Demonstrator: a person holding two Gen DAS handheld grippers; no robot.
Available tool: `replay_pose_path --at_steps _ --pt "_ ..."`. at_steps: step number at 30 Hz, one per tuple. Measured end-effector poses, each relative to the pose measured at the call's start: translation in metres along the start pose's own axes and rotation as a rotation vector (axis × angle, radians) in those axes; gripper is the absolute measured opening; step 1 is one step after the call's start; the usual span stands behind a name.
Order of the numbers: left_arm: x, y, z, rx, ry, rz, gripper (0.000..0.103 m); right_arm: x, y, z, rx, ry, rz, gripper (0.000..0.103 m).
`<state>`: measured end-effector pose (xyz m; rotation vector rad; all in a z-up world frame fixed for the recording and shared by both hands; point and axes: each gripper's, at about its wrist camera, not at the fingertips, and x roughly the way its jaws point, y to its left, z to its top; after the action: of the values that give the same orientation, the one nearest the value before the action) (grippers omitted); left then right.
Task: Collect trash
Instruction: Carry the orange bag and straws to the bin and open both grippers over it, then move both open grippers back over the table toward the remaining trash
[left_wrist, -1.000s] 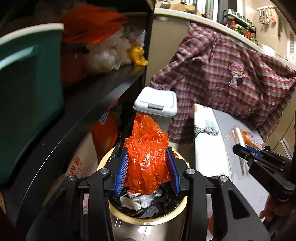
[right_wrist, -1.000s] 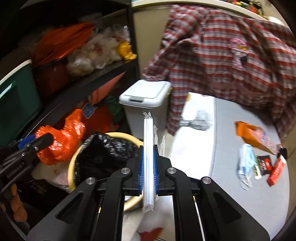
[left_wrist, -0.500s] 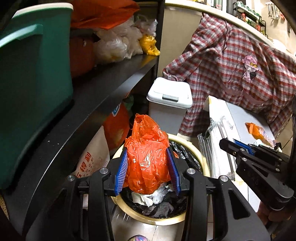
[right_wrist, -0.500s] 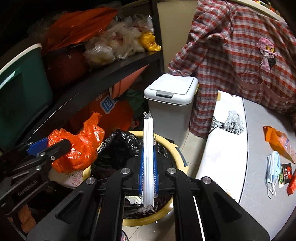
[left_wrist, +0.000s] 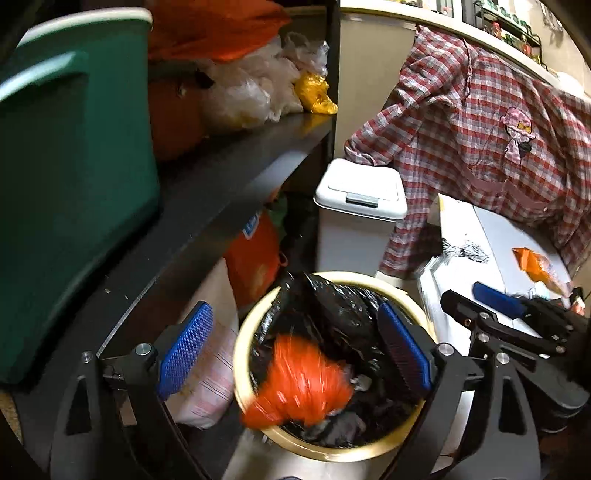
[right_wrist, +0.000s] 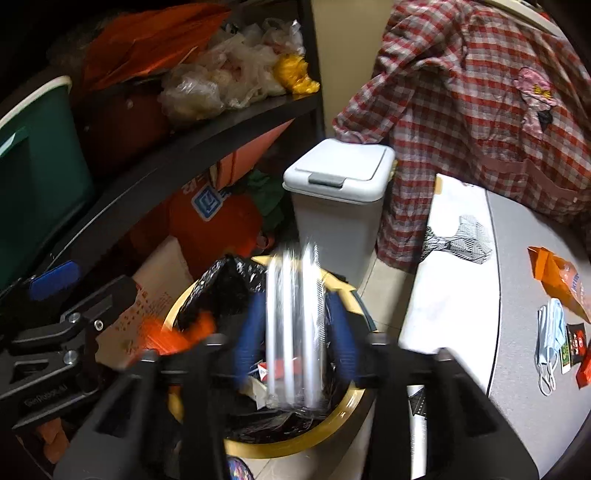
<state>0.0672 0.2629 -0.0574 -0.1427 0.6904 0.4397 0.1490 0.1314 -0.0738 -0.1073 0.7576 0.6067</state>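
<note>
Trash is going into the bin (left_wrist: 402, 295), the round yellow one with the black liner, and I judge this to be the drop step. On the left, my left gripper (left_wrist: 295, 345) hangs over the rim with its fingers wide apart and nothing between them; the orange bag (left_wrist: 303, 384) shows as a blurred smear below them, inside the liner near the left wall. Further right, my right gripper (right_wrist: 295, 328) is also over the bin, its fingers parted, with the clear wrapper (right_wrist: 295, 325) streaked between them; the blur is too heavy for me to say whether the pads touch it at all, though I take it to be loose. Beyond the bin stands a white lidded bin (right_wrist: 340, 199), and on the table (right_wrist: 517, 258) to the right lie an orange packet (right_wrist: 557, 280), a face mask (right_wrist: 550, 343) and small dark and red wrappers, half cut off at the frame edge. Next I would swing right to the table and close on one of those pieces. What lies deep in the bin is dark and hard to read.
</note>
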Motion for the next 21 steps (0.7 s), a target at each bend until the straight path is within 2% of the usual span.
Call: replay_pose_path --at_steps 1,3,13,21 --pt "0.001 0.0 0.0 0.006 0.006 0.004 0.093 -0.002 0.0 0.0 0.002 -0.009 -0.004 0.051" --pt "0.003 -0.001 0.0 0.014 0.019 0.01 0.093 -0.005 -0.001 0.0 -0.002 -0.018 -0.007 0.057" --pt "-0.005 -0.003 0.002 0.013 -0.001 0.005 0.093 -0.017 -0.007 -0.003 0.022 -0.018 -0.018 0.063" --pt "-0.024 -0.016 0.003 0.045 -0.051 0.012 0.093 -0.049 -0.016 -0.007 0.038 -0.043 -0.043 0.064"
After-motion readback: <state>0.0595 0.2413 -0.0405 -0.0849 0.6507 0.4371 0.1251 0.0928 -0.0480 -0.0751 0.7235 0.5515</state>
